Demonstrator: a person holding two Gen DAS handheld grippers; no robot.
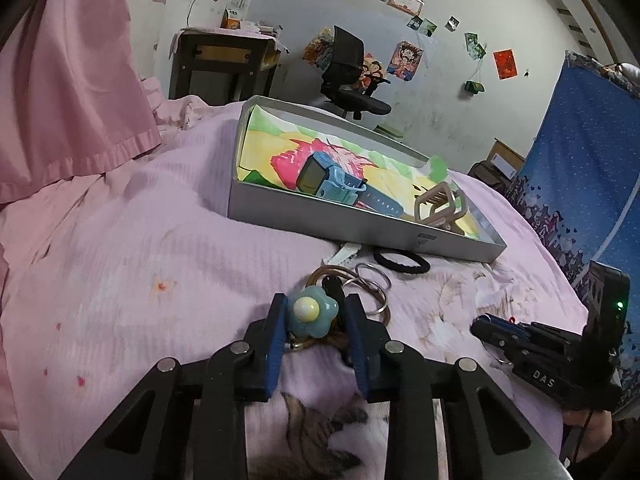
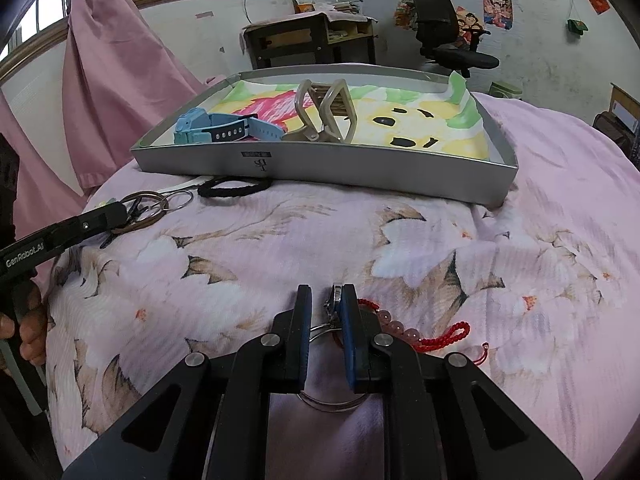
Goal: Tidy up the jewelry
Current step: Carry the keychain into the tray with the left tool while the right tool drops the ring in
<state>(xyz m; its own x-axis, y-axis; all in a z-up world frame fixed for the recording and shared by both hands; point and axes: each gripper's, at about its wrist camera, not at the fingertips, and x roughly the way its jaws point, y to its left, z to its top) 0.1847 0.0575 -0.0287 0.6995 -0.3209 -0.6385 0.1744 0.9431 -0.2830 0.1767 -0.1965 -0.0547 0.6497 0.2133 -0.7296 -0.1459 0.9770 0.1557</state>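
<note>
glossy flower charm [image 1: 309,312] on metal rings, on quilted bed [image 1: 140,248] | left gripper [image 1: 314,316] jaws part-spread, flanking charm | right gripper [image 2: 326,312] jaws narrow, around metal clip [image 2: 333,304] beside bead bracelet [image 2: 400,330] | grey tray [image 2: 360,168] behind

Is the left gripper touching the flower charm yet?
Cannot tell. In the left wrist view, the flower charm sits between the left gripper's fingers, with no clear gap or contact on either side.

– What's in your tray [image 2: 320,168]?
– A blue watch [image 2: 216,128] lying flat and a beige claw clip [image 2: 324,110], on a colourful liner.

– And outside it?
– Your flower charm [image 1: 310,312] with rings [image 1: 372,280], a black hair tie [image 2: 234,186], a pink bead bracelet [image 2: 404,330].
</note>
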